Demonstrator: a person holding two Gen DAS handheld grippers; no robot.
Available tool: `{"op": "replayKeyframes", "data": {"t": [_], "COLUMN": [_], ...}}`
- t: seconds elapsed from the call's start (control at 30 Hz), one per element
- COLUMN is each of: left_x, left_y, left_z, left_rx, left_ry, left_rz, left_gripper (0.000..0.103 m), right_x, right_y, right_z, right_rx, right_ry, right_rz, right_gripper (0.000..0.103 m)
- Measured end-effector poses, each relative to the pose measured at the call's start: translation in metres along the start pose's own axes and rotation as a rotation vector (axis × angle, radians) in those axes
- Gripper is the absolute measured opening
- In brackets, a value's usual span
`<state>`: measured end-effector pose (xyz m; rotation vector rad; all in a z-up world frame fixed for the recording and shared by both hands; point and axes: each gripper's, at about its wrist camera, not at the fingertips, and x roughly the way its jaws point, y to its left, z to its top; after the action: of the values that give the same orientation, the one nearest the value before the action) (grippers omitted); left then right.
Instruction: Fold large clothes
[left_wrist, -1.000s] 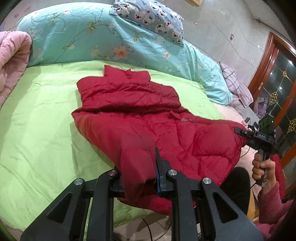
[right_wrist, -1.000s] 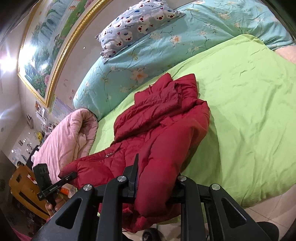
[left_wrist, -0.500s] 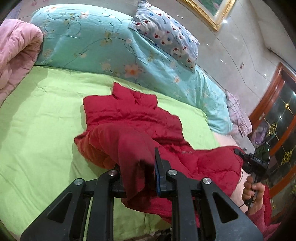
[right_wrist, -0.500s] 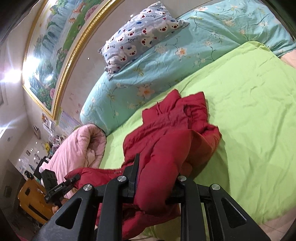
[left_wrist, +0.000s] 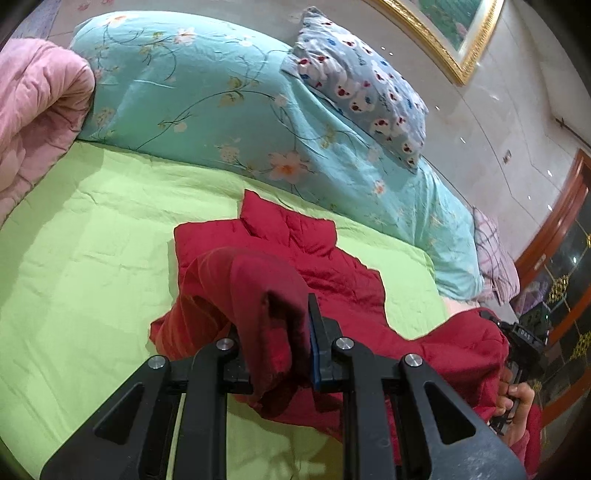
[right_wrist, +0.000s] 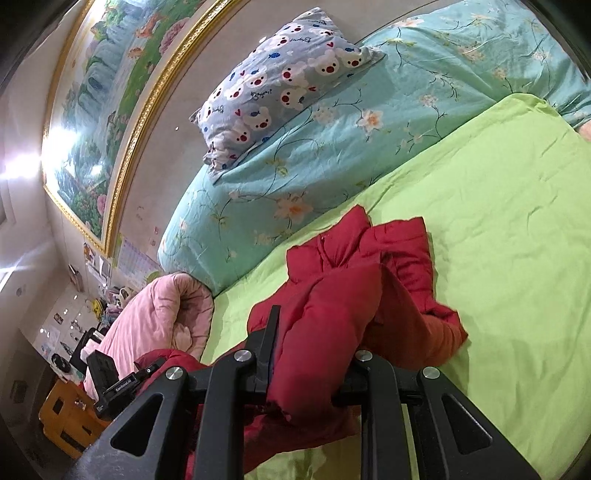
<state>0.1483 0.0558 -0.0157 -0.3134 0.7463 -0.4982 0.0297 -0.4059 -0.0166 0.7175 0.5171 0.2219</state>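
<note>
The red jacket (left_wrist: 317, 258) is pinched by both the left gripper (left_wrist: 275, 347) and right gripper (right_wrist: 314, 354); the pink quilt (right_wrist: 159, 317) at 9 o'clock is shown fullest by the right view.

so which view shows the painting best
The right wrist view: the gold-framed painting runs along the wall with most of its landscape visible. The left wrist view catches only a corner of its frame at the top edge.

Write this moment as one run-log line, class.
left gripper: shut on red jacket | right gripper: shut on red jacket | jacket's held edge: raised above green sheet | fold: unfinished
</note>
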Motion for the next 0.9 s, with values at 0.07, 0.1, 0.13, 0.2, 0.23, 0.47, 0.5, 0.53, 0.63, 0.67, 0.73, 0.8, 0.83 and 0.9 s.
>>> {"op": "replayKeyframes", "data": {"t": [0.07,0.1,0.13,0.2,0.23,0.47,0.5,0.53,0.63,0.67,0.73,0.8,0.83,0.9], "left_x": [0.006,0.01,0.013,0.022,0.027,0.055,0.06,0.065,0.077,0.081,0.091,0.099,0.105,0.116], "left_y": [0.004,0.005,0.005,0.006,0.006,0.015,0.017,0.019,0.025,0.028,0.032,0.037,0.04,0.046], "left_z": [0.006,0.009,0.012,0.019,0.022,0.041,0.043,0.045,0.051,0.053,0.057,0.062,0.064,0.069], "left_rx": [-0.013,-0.016,-0.019,-0.02,-0.019,-0.043,-0.047,-0.052,-0.066,-0.071,-0.074,-0.079,-0.084,-0.092], "left_ry": [-0.002,-0.003,-0.004,-0.004,-0.004,0.013,0.017,0.021,0.031,0.034,0.042,0.047,0.049,0.057], "left_rz": [-0.004,-0.002,0.0,0.003,0.008,0.022,0.023,0.023,0.029,0.033,0.045,0.057,0.063,0.071], "left_gripper": [0.017,0.017,0.017,0.017,0.017,0.017,0.018,0.018,0.018,0.018,0.018,0.018,0.018,0.018], "right_x": [0.005,0.008,0.011,0.017,0.021,0.049,0.053,0.057,0.069,0.072,0.08,0.088,0.094,0.103], "right_y": [-0.002,-0.003,-0.005,-0.007,-0.008,-0.015,-0.016,-0.018,-0.023,-0.024,-0.028,-0.032,-0.035,-0.042], "right_z": [0.006,0.009,0.013,0.018,0.022,0.042,0.045,0.047,0.053,0.055,0.06,0.064,0.067,0.071], "right_rx": [0.005,0.009,0.012,0.022,0.027,0.056,0.06,0.065,0.082,0.085,0.091,0.097,0.102,0.109], "right_ry": [-0.005,-0.008,-0.01,-0.014,-0.017,-0.017,-0.015,-0.013,-0.007,-0.005,-0.002,0.001,0.002,0.003], "right_rz": [-0.001,-0.005,-0.006,-0.004,-0.007,-0.019,-0.019,-0.02,-0.026,-0.029,-0.034,-0.045,-0.053,-0.068], "right_gripper": [0.02,0.02,0.02,0.02,0.02,0.022,0.022,0.022,0.024,0.024,0.025,0.025,0.025,0.025]}}
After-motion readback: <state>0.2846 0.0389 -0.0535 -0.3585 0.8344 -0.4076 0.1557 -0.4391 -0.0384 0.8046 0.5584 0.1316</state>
